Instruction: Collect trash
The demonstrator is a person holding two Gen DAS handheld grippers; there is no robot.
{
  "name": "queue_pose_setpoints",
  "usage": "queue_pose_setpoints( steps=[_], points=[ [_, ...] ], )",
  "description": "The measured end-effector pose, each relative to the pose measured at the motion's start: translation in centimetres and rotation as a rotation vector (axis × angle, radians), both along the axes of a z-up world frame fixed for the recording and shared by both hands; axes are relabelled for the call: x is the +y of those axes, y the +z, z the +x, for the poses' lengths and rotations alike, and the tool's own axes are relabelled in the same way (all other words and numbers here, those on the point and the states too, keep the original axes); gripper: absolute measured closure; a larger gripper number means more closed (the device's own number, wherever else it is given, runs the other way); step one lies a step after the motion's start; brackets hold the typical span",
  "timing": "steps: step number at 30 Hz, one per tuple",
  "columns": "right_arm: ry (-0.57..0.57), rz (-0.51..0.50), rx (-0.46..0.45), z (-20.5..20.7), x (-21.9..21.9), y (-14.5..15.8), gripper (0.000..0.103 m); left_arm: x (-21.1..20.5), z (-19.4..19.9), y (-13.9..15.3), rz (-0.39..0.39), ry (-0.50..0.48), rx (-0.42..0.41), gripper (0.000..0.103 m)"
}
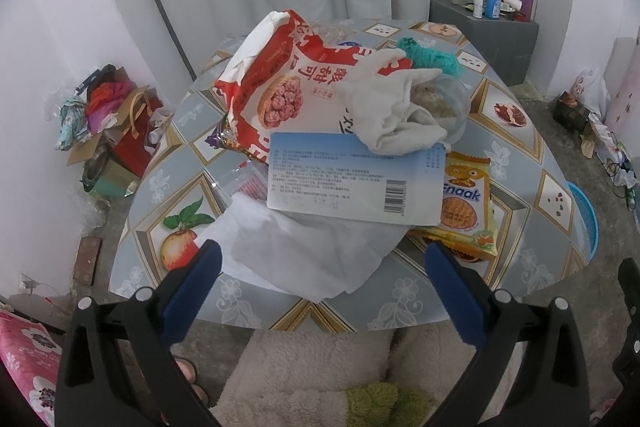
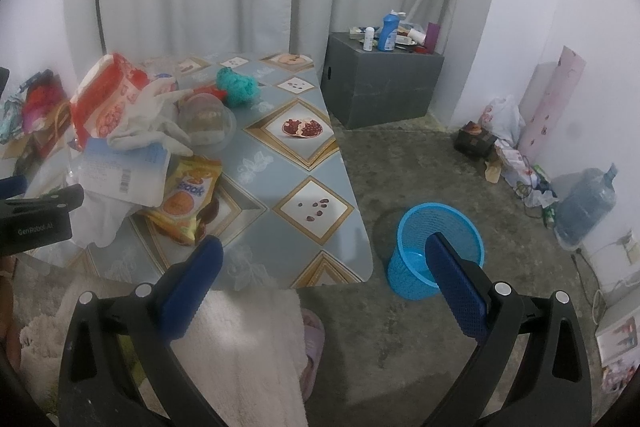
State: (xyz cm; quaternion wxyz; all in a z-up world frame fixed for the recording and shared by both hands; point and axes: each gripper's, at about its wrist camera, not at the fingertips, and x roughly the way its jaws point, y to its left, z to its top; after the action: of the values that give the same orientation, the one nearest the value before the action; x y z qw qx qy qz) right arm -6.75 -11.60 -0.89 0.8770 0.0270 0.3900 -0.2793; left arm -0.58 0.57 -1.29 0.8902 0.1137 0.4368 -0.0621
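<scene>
**Trash pile lying ahead of the left fingers; both grippers released**

The trash is sitting heaped on the tabletop (image 1: 400,291). Nearest the left gripper (image 1: 320,267), a white tissue sheet (image 1: 304,247) is lying just ahead of and partly between its fingers, not touched by them. Beyond the tissue, a pale blue printed card (image 1: 352,179) is resting on top of it. A yellow snack packet (image 1: 466,203) is lying ahead of the right-side finger, tucked partly under the card. Farther out, a red and white snack bag (image 1: 276,79) is leaning over the pile, a crumpled off-white cloth (image 1: 396,107) is draped over the card's far edge, and a clear plastic cup (image 1: 452,107) is sitting beside the cloth. A teal yarn clump (image 1: 432,57) is lying beyond the cup.

The left gripper's fingers are standing spread wide, holding nothing.

The right gripper (image 2: 324,259) is hovering off the tabletop's near corner, fingers likewise released and empty. A blue mesh basket (image 2: 404,267) is standing on the floor (image 2: 440,171), partly behind the right-side finger.
</scene>
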Motion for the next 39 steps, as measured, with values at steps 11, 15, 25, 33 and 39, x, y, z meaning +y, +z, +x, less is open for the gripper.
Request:
queue_pose_setpoints(
  steps=[11,15,25,33,39],
  points=[
    [0.0,-0.002,0.001,0.0,0.2,0.1,0.006,-0.3,0.2,0.2,0.002,-0.001,0.002,0.004],
    [0.0,-0.002,0.0,0.1,0.3,0.0,0.006,0.1,0.1,0.1,0.002,-0.001,0.005,0.004],
    [-0.001,-0.003,0.003,0.1,0.3,0.0,0.006,0.6,0.1,-0.1,0.004,-0.003,0.011,0.004],
    [-0.005,-0.011,-0.016,0.9,0.4,0.3,0.006,2.4,1.2,0.0,-0.028,0.032,0.023,0.004],
    [0.028,-0.057,-0.105,2.6,1.8,2.4,0.006,8.0,4.1,1.5,-0.026,0.17,-0.027,0.004]
  ],
)
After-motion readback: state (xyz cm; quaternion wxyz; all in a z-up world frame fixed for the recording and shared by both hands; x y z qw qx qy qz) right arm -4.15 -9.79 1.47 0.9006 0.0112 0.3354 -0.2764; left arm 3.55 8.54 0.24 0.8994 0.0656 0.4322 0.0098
